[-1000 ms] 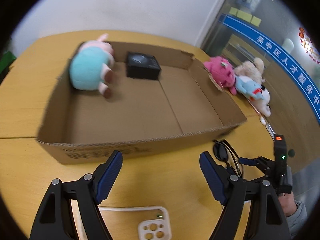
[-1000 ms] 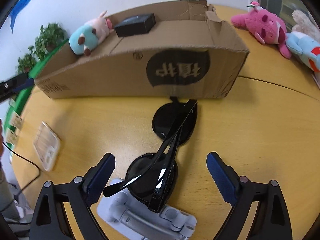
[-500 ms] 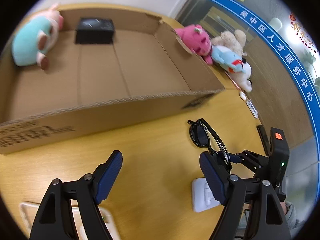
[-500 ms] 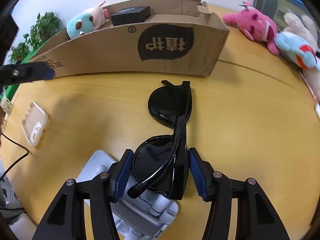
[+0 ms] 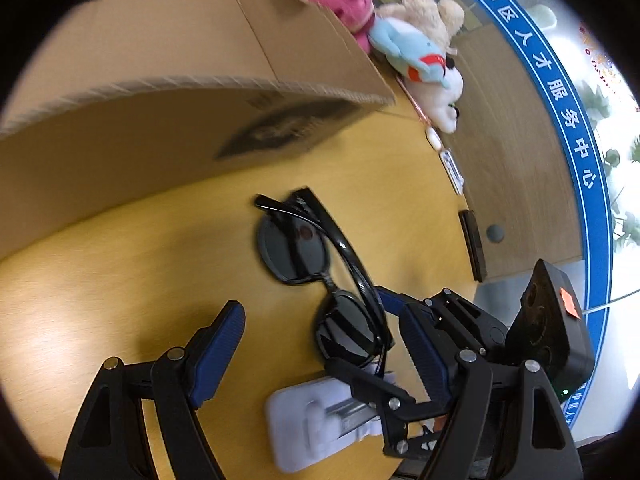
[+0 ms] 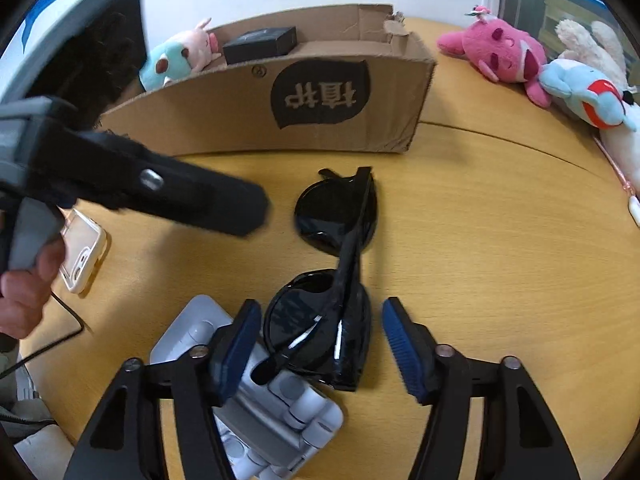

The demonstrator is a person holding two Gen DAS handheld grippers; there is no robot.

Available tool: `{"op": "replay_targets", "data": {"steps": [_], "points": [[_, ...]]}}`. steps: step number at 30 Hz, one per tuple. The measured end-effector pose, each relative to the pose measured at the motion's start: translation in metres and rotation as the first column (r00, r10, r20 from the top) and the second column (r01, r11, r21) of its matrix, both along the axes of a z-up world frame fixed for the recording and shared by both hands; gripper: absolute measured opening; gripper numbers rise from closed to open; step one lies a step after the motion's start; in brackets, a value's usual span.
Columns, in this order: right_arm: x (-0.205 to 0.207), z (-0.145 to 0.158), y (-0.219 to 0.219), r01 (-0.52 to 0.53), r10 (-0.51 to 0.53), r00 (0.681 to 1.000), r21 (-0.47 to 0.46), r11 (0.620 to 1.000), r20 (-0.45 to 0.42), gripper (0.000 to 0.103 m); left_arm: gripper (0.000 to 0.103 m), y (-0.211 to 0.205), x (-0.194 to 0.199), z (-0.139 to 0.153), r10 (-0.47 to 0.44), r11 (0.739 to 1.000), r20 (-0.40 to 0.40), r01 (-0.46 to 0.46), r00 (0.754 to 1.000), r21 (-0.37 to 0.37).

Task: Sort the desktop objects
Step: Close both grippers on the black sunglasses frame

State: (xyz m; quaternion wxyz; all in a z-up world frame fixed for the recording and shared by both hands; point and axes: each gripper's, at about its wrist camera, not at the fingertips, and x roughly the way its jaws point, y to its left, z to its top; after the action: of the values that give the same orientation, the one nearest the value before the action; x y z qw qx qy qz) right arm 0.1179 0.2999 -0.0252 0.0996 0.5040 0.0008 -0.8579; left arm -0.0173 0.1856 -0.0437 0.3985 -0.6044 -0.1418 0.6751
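Cardboard first: the box (image 6: 340, 112) fills the upper middle of my right view, open-topped so sorted things drop in; a teal plush (image 6: 172, 64) and a black case (image 6: 260, 45) already lie inside. Below it, mid-frame on the wooden table (image 6: 500, 240), the folded sunglasses (image 6: 336, 264) rest partly on a grey stand (image 6: 256, 404). My right gripper (image 6: 316, 340) straddles their near lens; its jaws have just eased wider and no longer touch. My left gripper (image 5: 320, 344) stands open and empty.

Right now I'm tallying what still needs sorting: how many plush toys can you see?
4. A blue-and-pink toy lies inside the cardboard box; a pink one, a cream one and a blue-and-white one sit on the table beside it. Others may be hidden.
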Motion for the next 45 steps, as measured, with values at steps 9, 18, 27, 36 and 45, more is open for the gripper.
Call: {"op": "replay_targets", "data": {"steps": [9,18,27,36,45], "points": [[0.008,-0.005,-0.004,-0.006,0.006,1.0,0.031,1.0,-0.001,0.053,0.04,0.023,0.012,-0.013,-0.051,0.998,0.03,0.05,0.998,0.029],[0.008,0.003,-0.005,0.016,-0.016,0.999,0.0,1.0,-0.037,0.015,0.0,0.009,0.01,-0.003,-0.016,0.999,0.005,0.016,1.0,0.037],[0.001,0.0,-0.014,0.011,-0.012,1.0,-0.013,1.0,-0.014,0.014,0.001,-0.006,-0.002,-0.002,0.03,0.997,0.011,-0.031,0.999,0.071],[0.004,-0.003,-0.008,0.032,-0.032,0.999,-0.032,0.999,-0.012,0.014,0.001,0.01,0.001,-0.007,0.003,0.998,-0.009,-0.002,1.0,0.06],[0.007,0.01,-0.008,0.013,-0.017,0.998,-0.064,0.998,-0.057,0.011,0.001,0.002,0.009,0.015,-0.001,0.995,-0.063,0.007,0.998,0.095]]}}
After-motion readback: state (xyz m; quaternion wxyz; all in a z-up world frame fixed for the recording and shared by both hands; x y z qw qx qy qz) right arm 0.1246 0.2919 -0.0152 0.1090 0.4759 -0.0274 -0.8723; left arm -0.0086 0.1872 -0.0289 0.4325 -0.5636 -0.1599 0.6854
